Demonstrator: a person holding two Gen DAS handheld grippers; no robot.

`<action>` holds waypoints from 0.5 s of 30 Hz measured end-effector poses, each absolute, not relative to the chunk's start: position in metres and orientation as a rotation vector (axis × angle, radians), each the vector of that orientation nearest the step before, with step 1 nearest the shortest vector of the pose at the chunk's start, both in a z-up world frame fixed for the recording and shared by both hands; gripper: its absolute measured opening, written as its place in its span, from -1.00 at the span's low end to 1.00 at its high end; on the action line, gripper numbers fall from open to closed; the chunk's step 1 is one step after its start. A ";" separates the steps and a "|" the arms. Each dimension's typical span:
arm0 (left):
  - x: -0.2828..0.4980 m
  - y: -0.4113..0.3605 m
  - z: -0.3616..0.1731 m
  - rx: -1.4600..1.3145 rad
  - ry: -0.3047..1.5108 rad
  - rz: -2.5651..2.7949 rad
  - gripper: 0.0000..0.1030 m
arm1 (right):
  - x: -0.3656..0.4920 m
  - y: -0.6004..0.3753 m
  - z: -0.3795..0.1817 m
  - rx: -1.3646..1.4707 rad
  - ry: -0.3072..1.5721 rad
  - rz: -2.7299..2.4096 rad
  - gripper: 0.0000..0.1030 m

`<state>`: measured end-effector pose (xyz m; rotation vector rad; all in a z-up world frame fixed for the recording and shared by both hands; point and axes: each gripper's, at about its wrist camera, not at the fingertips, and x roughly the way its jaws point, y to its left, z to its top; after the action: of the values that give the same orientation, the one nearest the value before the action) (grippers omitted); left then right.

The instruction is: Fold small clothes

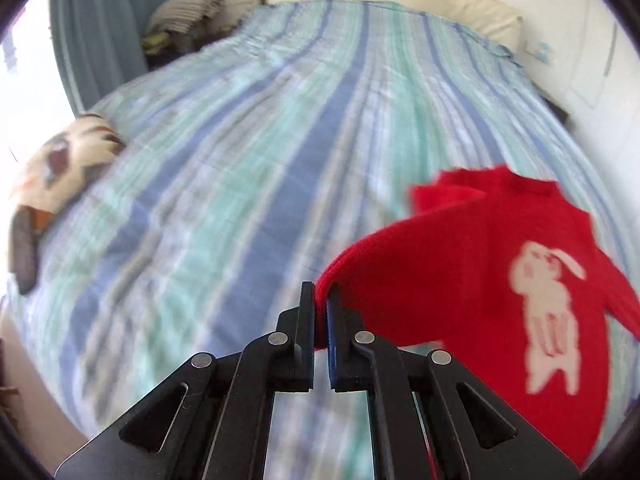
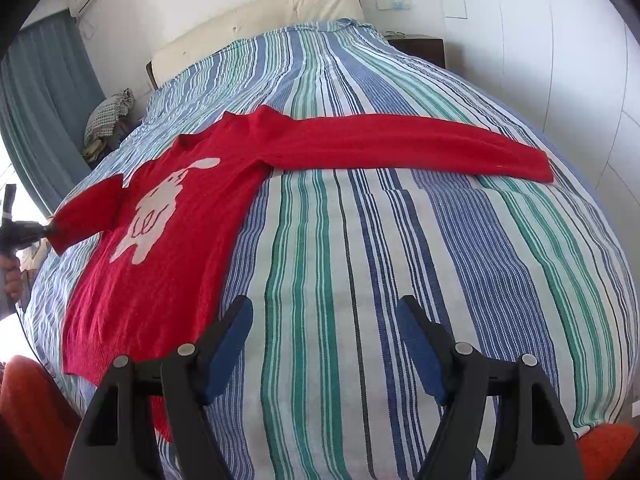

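A small red sweater with a white rabbit motif lies face up on the striped bed. Its right sleeve is stretched out flat to the right. My left gripper is shut on the cuff of the left sleeve and holds it lifted above the bed; it also shows at the left edge of the right wrist view. The sweater shows at the right of the left wrist view, blurred. My right gripper is open and empty above the bedcover, just right of the sweater's hem.
A patterned cushion lies at the bed's left edge. A cream headboard and a dark nightstand stand at the far end. A pile of cloth and blue curtains are at the far left.
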<state>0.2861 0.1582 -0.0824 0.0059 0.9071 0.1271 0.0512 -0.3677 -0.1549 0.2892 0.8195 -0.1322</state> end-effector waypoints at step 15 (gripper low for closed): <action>0.301 0.326 -0.179 -0.498 0.990 0.272 0.34 | 0.063 -0.349 -0.167 0.178 0.883 -0.149 0.43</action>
<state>0.3010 0.3255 -0.1790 -0.4984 0.9900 0.2720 0.0630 -0.3489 -0.1670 0.1782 0.8832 -0.1486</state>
